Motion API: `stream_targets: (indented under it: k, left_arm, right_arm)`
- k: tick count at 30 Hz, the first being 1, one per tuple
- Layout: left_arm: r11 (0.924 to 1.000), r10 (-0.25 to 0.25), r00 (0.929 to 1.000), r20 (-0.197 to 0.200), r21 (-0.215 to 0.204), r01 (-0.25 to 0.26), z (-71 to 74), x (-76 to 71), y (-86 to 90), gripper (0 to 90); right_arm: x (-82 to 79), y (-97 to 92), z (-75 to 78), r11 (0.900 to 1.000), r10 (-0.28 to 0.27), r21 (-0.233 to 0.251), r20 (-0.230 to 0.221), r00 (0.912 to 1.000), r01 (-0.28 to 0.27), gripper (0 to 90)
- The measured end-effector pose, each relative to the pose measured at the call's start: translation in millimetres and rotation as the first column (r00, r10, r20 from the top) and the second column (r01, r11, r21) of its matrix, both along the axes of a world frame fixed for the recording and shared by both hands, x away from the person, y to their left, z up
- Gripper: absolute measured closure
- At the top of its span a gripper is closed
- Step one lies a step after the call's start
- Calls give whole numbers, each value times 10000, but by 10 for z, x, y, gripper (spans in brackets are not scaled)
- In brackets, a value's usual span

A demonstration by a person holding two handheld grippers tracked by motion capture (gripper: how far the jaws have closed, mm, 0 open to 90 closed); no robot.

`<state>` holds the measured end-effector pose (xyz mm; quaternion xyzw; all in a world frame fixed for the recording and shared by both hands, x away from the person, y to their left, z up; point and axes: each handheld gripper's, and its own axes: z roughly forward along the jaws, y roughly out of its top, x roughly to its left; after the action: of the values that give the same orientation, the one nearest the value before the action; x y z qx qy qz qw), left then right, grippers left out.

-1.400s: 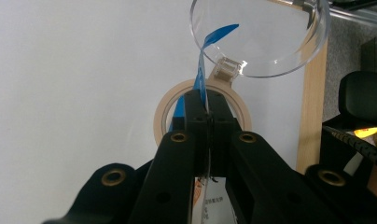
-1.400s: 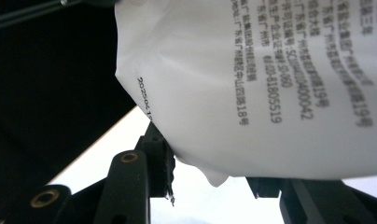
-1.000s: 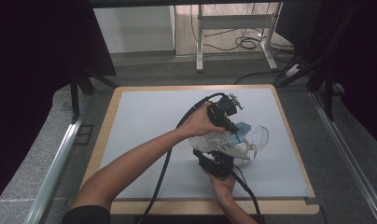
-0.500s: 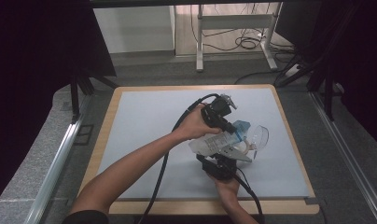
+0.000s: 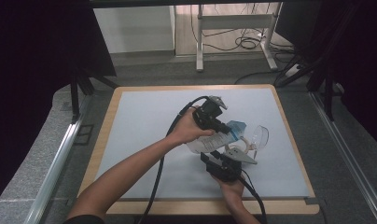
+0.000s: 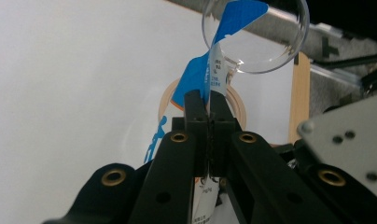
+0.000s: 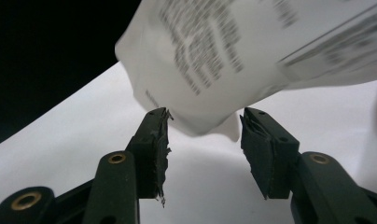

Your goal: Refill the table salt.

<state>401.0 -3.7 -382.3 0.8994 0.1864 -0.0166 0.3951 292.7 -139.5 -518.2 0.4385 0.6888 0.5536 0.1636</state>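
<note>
A white pouch [image 5: 206, 141] with printed text and a blue top [image 5: 236, 127] hangs tilted over the white mat. My left gripper [image 5: 225, 130] is shut on the pouch's blue upper edge [image 6: 210, 74], its jaws pressed together [image 6: 207, 100]. A clear glass bowl [image 5: 260, 136] [image 6: 261, 42] lies just beyond the pouch. My right gripper [image 5: 208, 157] reaches up from below with its jaws apart [image 7: 205, 126]. They have just been opening, and the pouch's lower corner [image 7: 200, 116] hangs between the pads without being pressed.
A pale ring [image 6: 231, 100] lies on the mat behind the pouch, beside the bowl. The white mat [image 5: 140, 121] covers a wood-rimmed table [image 5: 289, 130]. Cables trail from both grippers toward the near edge. Metal rails run along both sides of the table.
My left hand has carried the pouch a little to the left and toward the near edge. The right hand has stayed where it was.
</note>
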Motion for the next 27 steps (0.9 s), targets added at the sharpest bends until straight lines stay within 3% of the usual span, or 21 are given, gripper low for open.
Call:
stream_targets:
  k: [11, 27]
  left_arm:
    - [9955, 141, 9999, -12, -937, -142, 4, -67, 151, 900]
    - [9866, 333, 9994, -62, -1594, -338, 22, -91, 237, 900]
  right_arm:
    - [-48, -94, -14, 9999, -12, -166, 78, 10000, 13, 509]
    - [-117, -173, -61, 9997, -11, -232, -27, 10000, 10, 501]
